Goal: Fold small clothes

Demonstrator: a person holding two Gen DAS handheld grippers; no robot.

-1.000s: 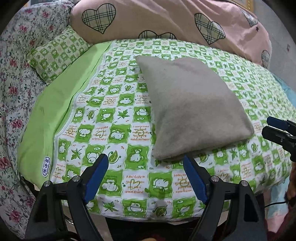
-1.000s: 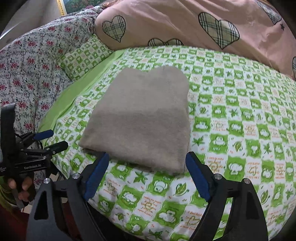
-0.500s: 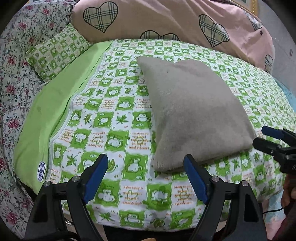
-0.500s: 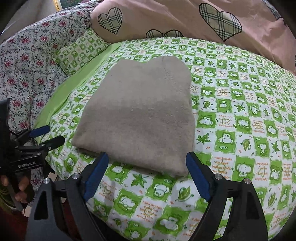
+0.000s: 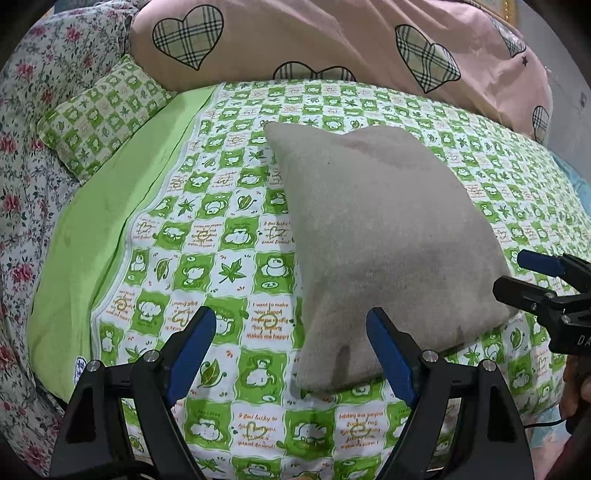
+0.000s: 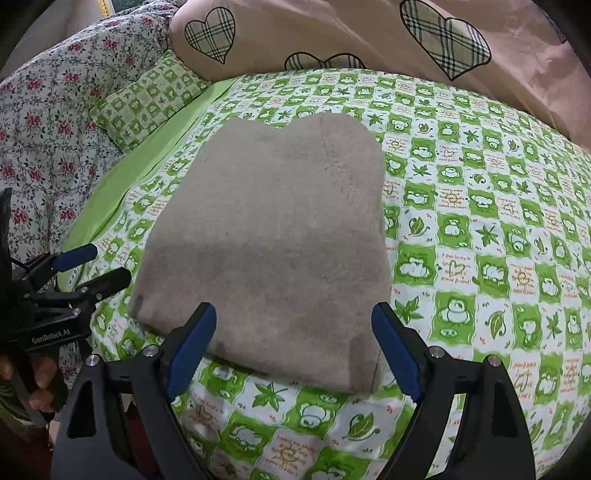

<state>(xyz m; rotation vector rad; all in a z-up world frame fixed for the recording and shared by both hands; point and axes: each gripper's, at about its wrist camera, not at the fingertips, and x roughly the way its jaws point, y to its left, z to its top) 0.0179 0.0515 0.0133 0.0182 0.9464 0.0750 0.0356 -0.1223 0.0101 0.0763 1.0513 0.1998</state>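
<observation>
Up close in the left wrist view, the left gripper (image 5: 291,354) hangs over the near edge of a bed with its blue-padded jaws spread wide and nothing between the pads. A folded grey garment (image 5: 384,243) lies flat on the green-and-white checked sheet (image 5: 207,240), its near left corner showing just ahead of the right-hand finger, apart from it as far as can be told. A plain lime-green band (image 5: 110,206) runs along the left side of the sheet, with a small pillow (image 5: 99,114) in the same check above it and a floral quilt (image 5: 26,155) further left. A pink duvet with plaid hearts (image 5: 332,48) is bunched across the far side. The right gripper (image 5: 517,273) pokes in at the right edge near the garment's right corner, its jaws parted and clear of the cloth. Over in the right wrist view, the right gripper (image 6: 295,354) likewise stands wide open and holds nothing; the folded grey garment (image 6: 273,236) sits straight ahead of it in the middle of the checked sheet (image 6: 480,221), its near edge framed between the two fingers but not pinched. The left gripper (image 6: 96,266) shows at the left edge beside the garment's near left corner, jaws apart, with a hand (image 6: 33,376) on its handle below. The pillow (image 6: 147,103), floral quilt (image 6: 48,122) and heart duvet (image 6: 332,33) lie behind.
</observation>
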